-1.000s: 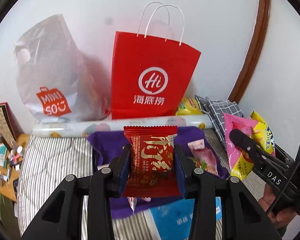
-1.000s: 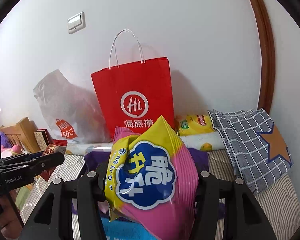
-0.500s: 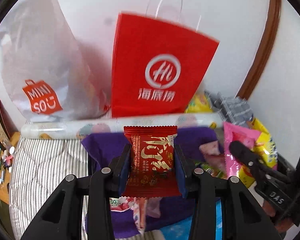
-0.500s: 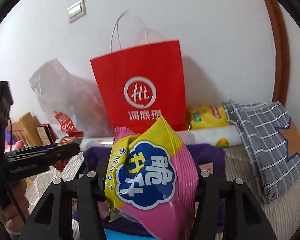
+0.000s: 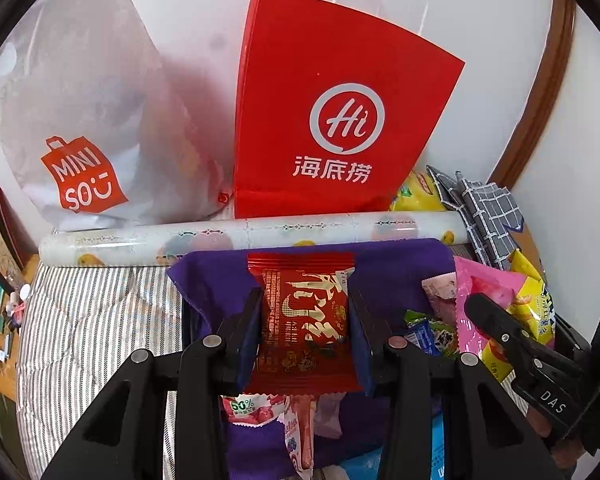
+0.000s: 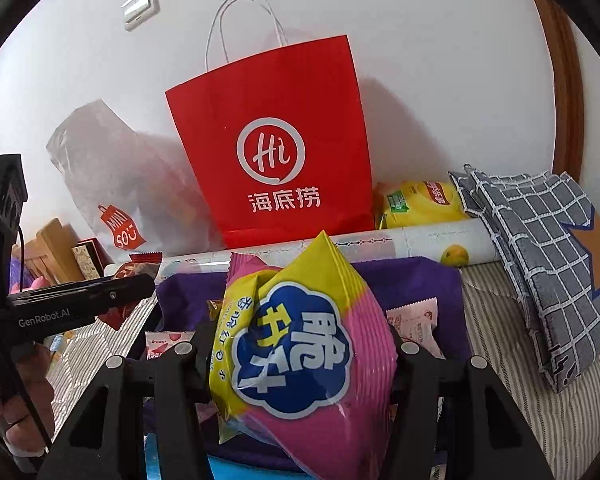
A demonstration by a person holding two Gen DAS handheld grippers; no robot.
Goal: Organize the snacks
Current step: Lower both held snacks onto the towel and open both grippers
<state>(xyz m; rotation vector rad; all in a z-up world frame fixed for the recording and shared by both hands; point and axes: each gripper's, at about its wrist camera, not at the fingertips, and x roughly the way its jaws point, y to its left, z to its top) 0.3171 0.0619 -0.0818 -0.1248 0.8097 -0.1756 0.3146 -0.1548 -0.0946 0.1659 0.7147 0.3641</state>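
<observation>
My left hand-held gripper (image 5: 305, 320) is clamped on the red snack packet (image 5: 304, 316), my right hand-held gripper (image 6: 300, 352) on the pink-yellow chip bag (image 6: 300, 344); both held over the purple-lined box (image 5: 396, 268) w/ loose snacks, in front of the red paper bag (image 5: 332, 112).

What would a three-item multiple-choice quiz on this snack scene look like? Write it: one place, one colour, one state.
1. Where does the red paper carrier bag stand?
A. against the white wall
B. flat on the striped bedding
C. inside the purple fabric bin

2. What colour is the small packet in the left gripper?
A. green
B. red
C. blue

3. How is the right gripper?
A. empty
B. shut on the pink-and-yellow snack bag
C. shut on a cloth

Key: 1 A, upright at the wall; 2 B, red wrapper with gold print; 3 B, the bag sits clamped between its jaws.
</observation>
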